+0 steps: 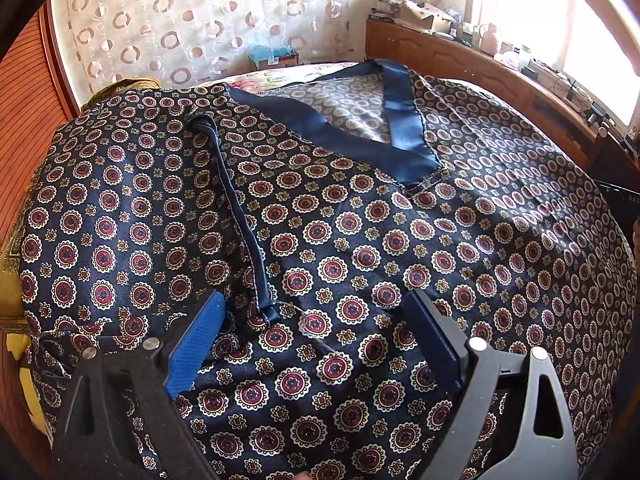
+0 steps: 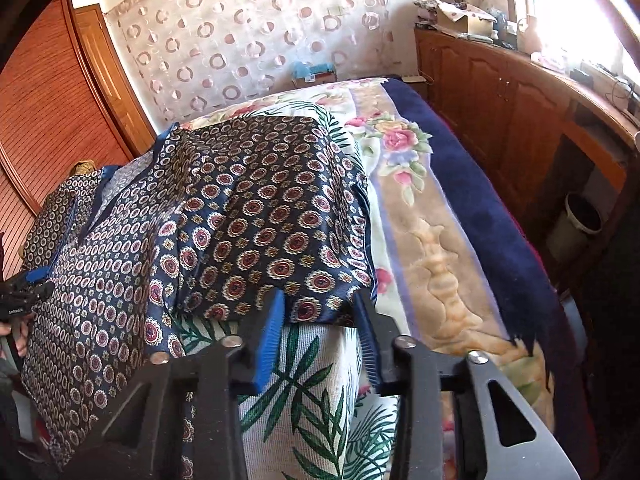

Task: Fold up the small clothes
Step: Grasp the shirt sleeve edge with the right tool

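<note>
- Shirt (image 1: 360, 248) is spread flat on a flowery bedspread (image 2: 432, 216); one sleeve (image 2: 280, 216) is laid near the bed's edge.
- Left gripper (image 1: 316, 344) is held wide open above the shiny patterned cloth, with nothing gripped.
- Right gripper (image 2: 320, 328) is partly closed around the sleeve hem; a firm pinch cannot be told.
- Slippery cloth could be dropped if only the thin edge is caught.

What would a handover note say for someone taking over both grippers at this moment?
Left gripper: open, hovering over the patterned shirt, holding nothing.
Right gripper: jaws narrowed around the right sleeve hem; grip not confirmed.
Shirt lies spread front-up on the bed, V-neck away from the grippers.
Done: laid flat. Left: fold sleeves in, then the body.
</note>
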Available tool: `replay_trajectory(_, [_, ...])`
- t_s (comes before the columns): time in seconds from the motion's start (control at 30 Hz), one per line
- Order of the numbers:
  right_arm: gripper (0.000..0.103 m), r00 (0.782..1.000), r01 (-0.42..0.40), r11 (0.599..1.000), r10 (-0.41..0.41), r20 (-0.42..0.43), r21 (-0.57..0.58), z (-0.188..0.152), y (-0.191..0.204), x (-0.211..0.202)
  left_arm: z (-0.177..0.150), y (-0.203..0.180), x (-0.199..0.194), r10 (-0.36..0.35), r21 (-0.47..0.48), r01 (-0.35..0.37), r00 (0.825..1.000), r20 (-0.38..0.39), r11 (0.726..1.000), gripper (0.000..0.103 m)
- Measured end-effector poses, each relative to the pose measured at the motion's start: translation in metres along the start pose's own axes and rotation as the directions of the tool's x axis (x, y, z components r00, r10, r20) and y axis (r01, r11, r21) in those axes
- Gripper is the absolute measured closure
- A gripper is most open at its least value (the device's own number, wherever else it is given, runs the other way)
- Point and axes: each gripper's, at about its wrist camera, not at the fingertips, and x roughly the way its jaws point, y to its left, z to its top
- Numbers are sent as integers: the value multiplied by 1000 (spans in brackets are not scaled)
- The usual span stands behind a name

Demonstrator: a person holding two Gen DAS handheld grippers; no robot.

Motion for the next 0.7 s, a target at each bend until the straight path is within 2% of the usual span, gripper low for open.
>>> replay_trajectory(0.03, [77,1000,-2,1000,2,0,1,0,0,1,0,0,0,-1,-1,1,1000,0,1000,11])
replay_trajectory(0.1, [89,1000,-1,1000,1,2,-7,1,0,2,-1,1,0,-5,-1,5,1000,0,1000,11])
replay_trajectory(0.2, [97,999,36,999,-36,10,-39,3,6,4,-2,1,-2,0,-2,0,1000,0,1000,10])
replay_trajectory(0.37, [98,996,54,996,-48,79,-70,12,17,-6,-2,2,-2,0,-6,0,1000,-1,1000,9])
replay_trajectory(0.57, [98,984,12,983,21,176,-184,32,64,-22,-2,2,-1,2,-10,-2,1000,-1,1000,9])
replay_trajectory(0.7, [98,983,-33,961,81,167,-273,35,106,-13,-2,3,-1,1,-10,-1,1000,-1,1000,9])
